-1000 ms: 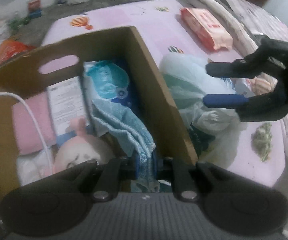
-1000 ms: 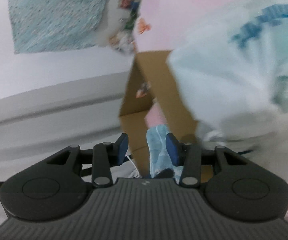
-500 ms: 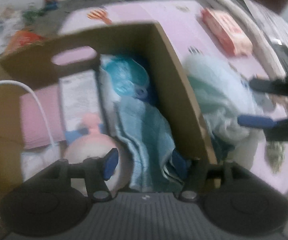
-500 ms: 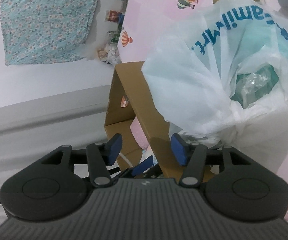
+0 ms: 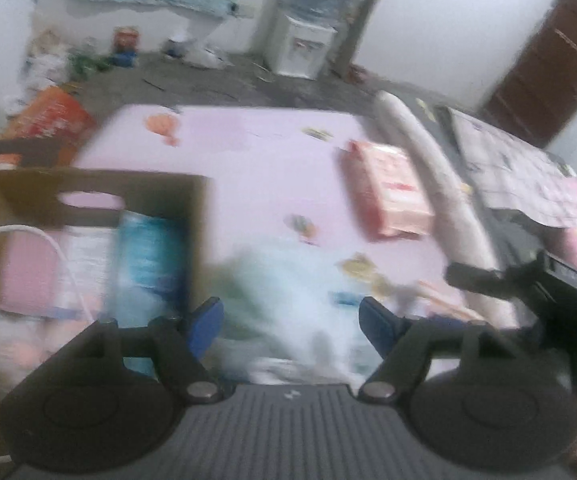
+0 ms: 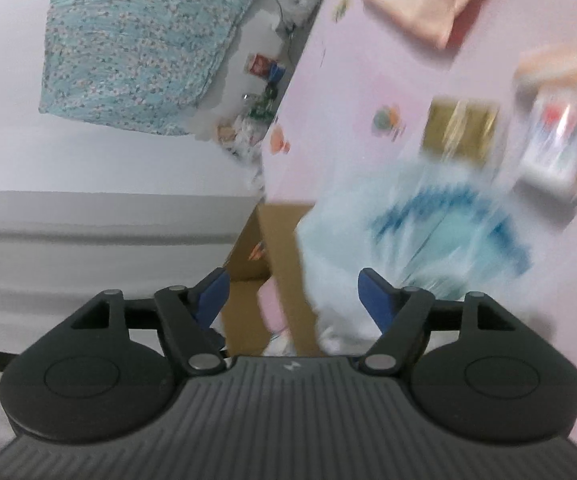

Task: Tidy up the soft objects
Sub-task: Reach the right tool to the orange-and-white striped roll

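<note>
The left tool (image 5: 290, 322) is spreading its jaws with nothing pinched between them; the white plastic bag (image 5: 288, 300) only lies beyond its blue pads, blurred, on the pink surface (image 5: 256, 168) just right of the cardboard box (image 5: 192, 200). The box stands open-topped at the near left so that soft things can be dropped in from above, and it already holds a blue pack (image 5: 150, 260) and pink items. The right tool (image 6: 292, 300) is also widening and empty, with the same bag (image 6: 428, 240), blue-lettered, lying ahead and to its right against the box wall (image 6: 284, 280). It probably sits there as the next thing to go in. A pink-orange packet (image 5: 388, 192) waits farther right, well apart from the box.
</note>
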Tool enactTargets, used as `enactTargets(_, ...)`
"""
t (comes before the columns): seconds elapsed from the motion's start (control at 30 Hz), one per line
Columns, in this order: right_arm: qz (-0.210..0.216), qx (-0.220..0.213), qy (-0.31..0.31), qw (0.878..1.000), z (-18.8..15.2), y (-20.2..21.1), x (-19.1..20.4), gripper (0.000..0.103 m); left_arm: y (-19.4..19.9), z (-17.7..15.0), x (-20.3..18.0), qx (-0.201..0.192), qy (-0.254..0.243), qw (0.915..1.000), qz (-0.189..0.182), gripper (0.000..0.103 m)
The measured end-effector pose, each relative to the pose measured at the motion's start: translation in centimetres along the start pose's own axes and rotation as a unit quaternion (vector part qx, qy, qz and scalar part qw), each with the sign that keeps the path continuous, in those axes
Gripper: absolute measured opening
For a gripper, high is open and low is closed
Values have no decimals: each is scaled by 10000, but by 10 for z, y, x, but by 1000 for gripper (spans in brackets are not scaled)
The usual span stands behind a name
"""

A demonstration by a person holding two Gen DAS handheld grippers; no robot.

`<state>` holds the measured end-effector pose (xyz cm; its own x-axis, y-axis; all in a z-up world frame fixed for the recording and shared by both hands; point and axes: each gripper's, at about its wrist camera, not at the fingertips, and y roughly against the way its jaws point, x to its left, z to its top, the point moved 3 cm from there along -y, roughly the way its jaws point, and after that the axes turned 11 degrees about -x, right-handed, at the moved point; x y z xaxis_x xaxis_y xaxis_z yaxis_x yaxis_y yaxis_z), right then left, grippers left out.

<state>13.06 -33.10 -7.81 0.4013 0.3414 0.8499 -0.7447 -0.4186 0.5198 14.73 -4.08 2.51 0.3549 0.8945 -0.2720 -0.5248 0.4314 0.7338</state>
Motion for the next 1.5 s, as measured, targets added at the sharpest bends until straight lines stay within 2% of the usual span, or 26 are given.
enactTargets(0.13,-362,-186,467,9981,45,39,-15,72,-29,-16,-56,203,-47,9991,-370,76)
enactTargets(0.27,-778,-300,943,9920,88,65,-35,72,-65,-38,-101,504,-81,9972,-538,72)
enactTargets(0.37,-1043,-275,1241,9864,116,67,-52,71,-92,-57,-126,835,-69,9953,-490,65)
enactTargets(0.43,-1192,-181,1368,9832,127,58,-64,65,-109,-69,-137,974,-55,9942,-444,62)
enactTargets(0.5,-1339,35,1425,9807,137,47,-80,53,-125,-82,-147,1105,-44,9932,-376,59)
enactTargets(0.63,-1634,490,1518,9736,137,25,-106,39,-143,-99,-159,1262,-8,9912,-396,56)
enactTargets(0.7,-1657,636,1499,9726,134,25,-115,25,-150,-107,-164,1392,-82,9893,-420,56)
enactTargets(0.8,-1625,730,1389,9742,130,34,-126,20,-154,-117,-167,1577,-73,9860,-533,56)
enactTargets(1.0,-1902,975,1072,9710,103,53,-145,19,-165,-126,-180,1770,-135,9816,-706,58)
enactTargets(1.1,-1811,964,731,9760,97,63,-154,21,-175,-128,-188,1763,-309,9816,-666,58)
enactTargets(1.23,-1676,782,713,9802,102,72,-150,23,-186,-130,-196,1752,-581,9811,-577,58)
enactTargets(1.43,-1708,917,676,9787,107,57,-148,32,-199,-132,-205,1857,-638,9785,-624,59)
enactTargets(1.5,-1787,1003,687,9764,104,52,-149,40,-203,-134,-208,1906,-680,9774,-606,59)
